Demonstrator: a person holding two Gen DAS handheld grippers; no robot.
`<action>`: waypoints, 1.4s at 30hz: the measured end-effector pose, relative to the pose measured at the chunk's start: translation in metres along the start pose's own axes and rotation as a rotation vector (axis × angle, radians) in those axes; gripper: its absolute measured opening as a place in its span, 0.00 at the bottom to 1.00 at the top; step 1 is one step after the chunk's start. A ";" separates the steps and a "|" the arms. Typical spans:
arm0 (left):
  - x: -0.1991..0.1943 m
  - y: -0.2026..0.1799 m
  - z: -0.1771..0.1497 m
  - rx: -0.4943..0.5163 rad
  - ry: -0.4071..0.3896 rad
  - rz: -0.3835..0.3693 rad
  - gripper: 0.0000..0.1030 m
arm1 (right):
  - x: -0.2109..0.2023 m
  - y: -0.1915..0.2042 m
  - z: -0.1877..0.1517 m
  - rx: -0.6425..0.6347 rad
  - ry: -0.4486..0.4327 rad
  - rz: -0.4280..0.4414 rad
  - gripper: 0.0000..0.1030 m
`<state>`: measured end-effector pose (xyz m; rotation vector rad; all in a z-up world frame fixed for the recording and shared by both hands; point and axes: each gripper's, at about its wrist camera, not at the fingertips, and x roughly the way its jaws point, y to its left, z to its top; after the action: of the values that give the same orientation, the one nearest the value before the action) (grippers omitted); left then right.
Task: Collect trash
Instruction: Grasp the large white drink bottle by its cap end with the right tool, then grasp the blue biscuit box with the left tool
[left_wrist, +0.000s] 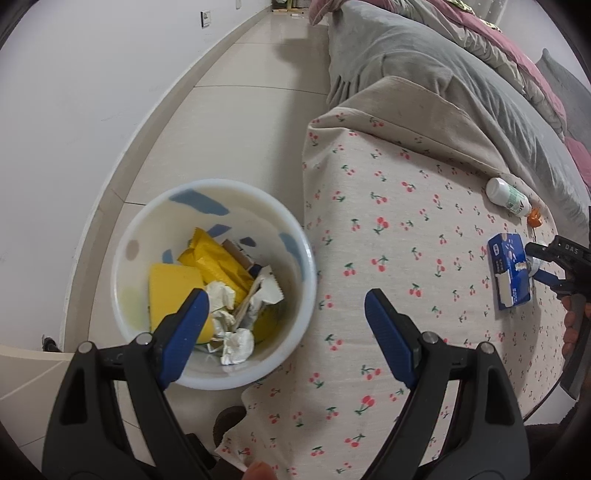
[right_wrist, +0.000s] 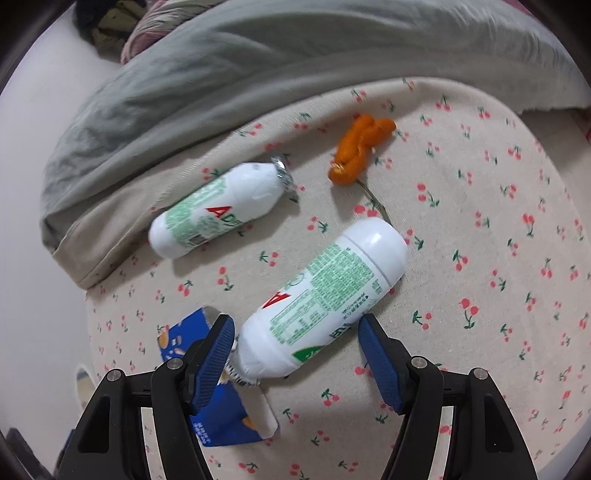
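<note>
**Left wrist view: bin partly filled, four items left on the bed**

1. Completed work. The round white plastic waste bin with blue blotches (left_wrist: 236, 201) stands on the floor at 9 o'clock from the bed corner. It already contains yellow foil wrappers (left_wrist: 218, 258) and crumpled white paper (left_wrist: 236, 343), so part of the collection appears done.

2. Left tongs. The left gripper (left_wrist: 286, 299) is spread wide with nothing between its blue pads. One pad sits over the bin and the other over the cherry-print cotton bed sheet (left_wrist: 406, 221).

3. Right tongs. In the right wrist view, the right gripper (right_wrist: 295, 321) is closed around the neck end of a white plastic drink bottle with green print and a red letter (right_wrist: 332, 280). The bottle's base points to 1 o'clock. It looks raised off the sheet, judging by the shadow below it.

4. Outstanding items, all on the sheet:
   - a second white plastic bottle with torn foil seal (right_wrist: 214, 214), at 10 o'clock from the held bottle, beside the grey blanket (right_wrist: 258, 74);
   - a twisted orange peel (right_wrist: 360, 147), at 12 o'clock;
   - a flattened blue cardboard carton (right_wrist: 229, 424), at 7 o'clock, partly under the left pad.

5. Assessment. The task is roughly midway. The held bottle is not yet in the bin, and three more pickups remain.
</note>
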<state>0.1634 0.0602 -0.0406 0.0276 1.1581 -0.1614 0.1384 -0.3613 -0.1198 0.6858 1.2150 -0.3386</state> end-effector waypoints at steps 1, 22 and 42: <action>0.000 -0.003 0.000 0.004 0.001 -0.002 0.84 | 0.000 -0.001 0.001 -0.002 -0.008 0.004 0.69; 0.000 -0.140 0.004 0.134 0.035 -0.179 0.84 | -0.058 -0.025 -0.013 -0.182 -0.064 0.056 0.41; 0.030 -0.248 -0.008 0.223 0.059 -0.289 0.81 | -0.090 -0.072 0.001 -0.100 -0.113 0.129 0.41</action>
<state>0.1332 -0.1871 -0.0562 0.0624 1.1948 -0.5491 0.0670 -0.4269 -0.0566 0.6468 1.0672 -0.2053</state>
